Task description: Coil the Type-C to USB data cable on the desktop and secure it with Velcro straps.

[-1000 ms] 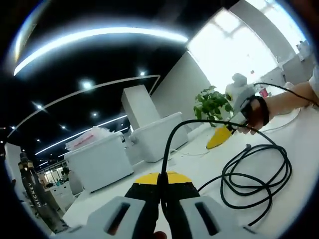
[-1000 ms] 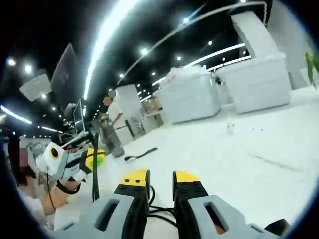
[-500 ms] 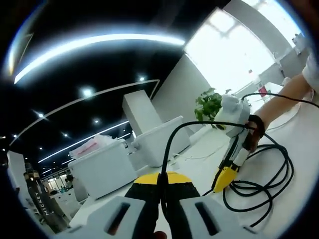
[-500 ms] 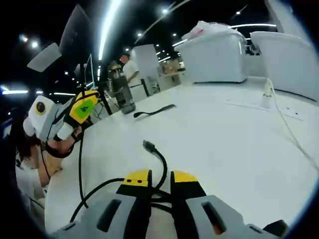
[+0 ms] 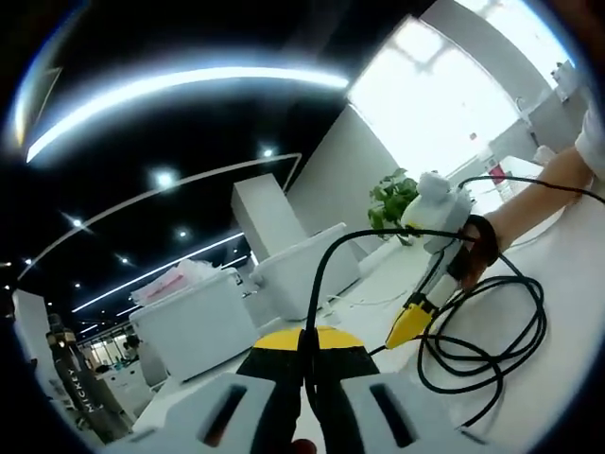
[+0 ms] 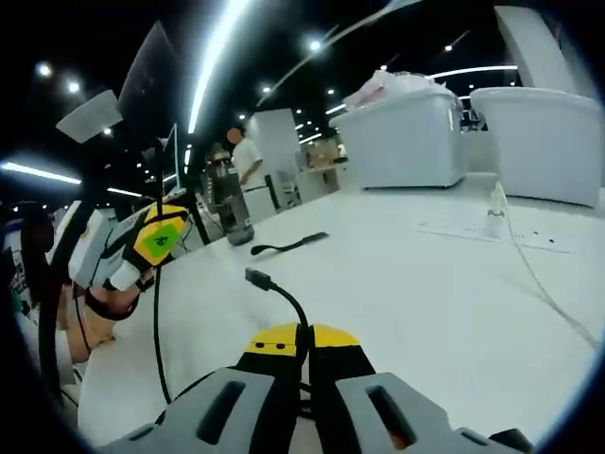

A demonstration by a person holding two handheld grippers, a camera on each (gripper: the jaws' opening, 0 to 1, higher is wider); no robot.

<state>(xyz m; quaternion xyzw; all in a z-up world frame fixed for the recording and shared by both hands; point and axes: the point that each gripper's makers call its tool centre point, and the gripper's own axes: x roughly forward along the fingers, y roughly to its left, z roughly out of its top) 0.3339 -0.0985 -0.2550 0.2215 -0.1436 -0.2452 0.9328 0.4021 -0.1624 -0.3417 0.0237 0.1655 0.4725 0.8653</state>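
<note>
Thin black data cable (image 5: pixel 492 352) lies in loose loops on the white desktop (image 5: pixel 577 322), part lifted off it. Left gripper (image 5: pixel 304 352), yellow-tipped jaws pressed together, pinches one cable strand that arcs up from between them. Right gripper (image 6: pixel 302 342) also closed on the cable, with the short connector end (image 6: pixel 257 279) sticking up just past its jaws. Black Velcro strap (image 6: pixel 288 245) lies flat on the desktop, well apart from the cable, near a dark bottle (image 6: pixel 233 208).

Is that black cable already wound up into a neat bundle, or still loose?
Still loose. The cable lies in a few slack, uneven loops on the white desk, with no strap around it.
</note>
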